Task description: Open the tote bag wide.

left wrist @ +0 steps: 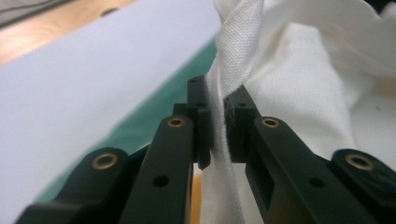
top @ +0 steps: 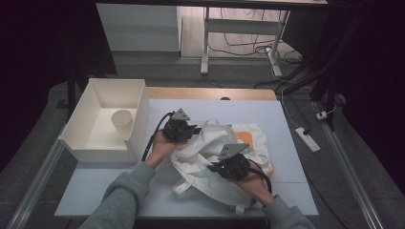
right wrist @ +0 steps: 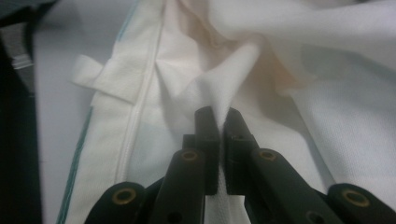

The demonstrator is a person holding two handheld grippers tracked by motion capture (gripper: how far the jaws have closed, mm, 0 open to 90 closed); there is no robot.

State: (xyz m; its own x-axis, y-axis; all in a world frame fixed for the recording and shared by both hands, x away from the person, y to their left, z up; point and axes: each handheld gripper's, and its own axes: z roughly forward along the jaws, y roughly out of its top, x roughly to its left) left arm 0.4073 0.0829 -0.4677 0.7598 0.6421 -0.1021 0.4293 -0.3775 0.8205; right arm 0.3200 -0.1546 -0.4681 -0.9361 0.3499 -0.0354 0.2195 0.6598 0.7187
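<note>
White cloth bag (top: 217, 148) bunched at frame centre on table (top: 267, 114). Left gripper (left wrist: 218, 122) clamped on bag edge; right gripper (right wrist: 219, 122) clamped on a thin fold. Risk: fold slipping free if pulled apart unevenly.

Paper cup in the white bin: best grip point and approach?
Grip the paper cup by its open rim, coming straight down from above. It stands upright, mouth up, inside the white bin, whose tall walls likely block a sideways approach.
</note>
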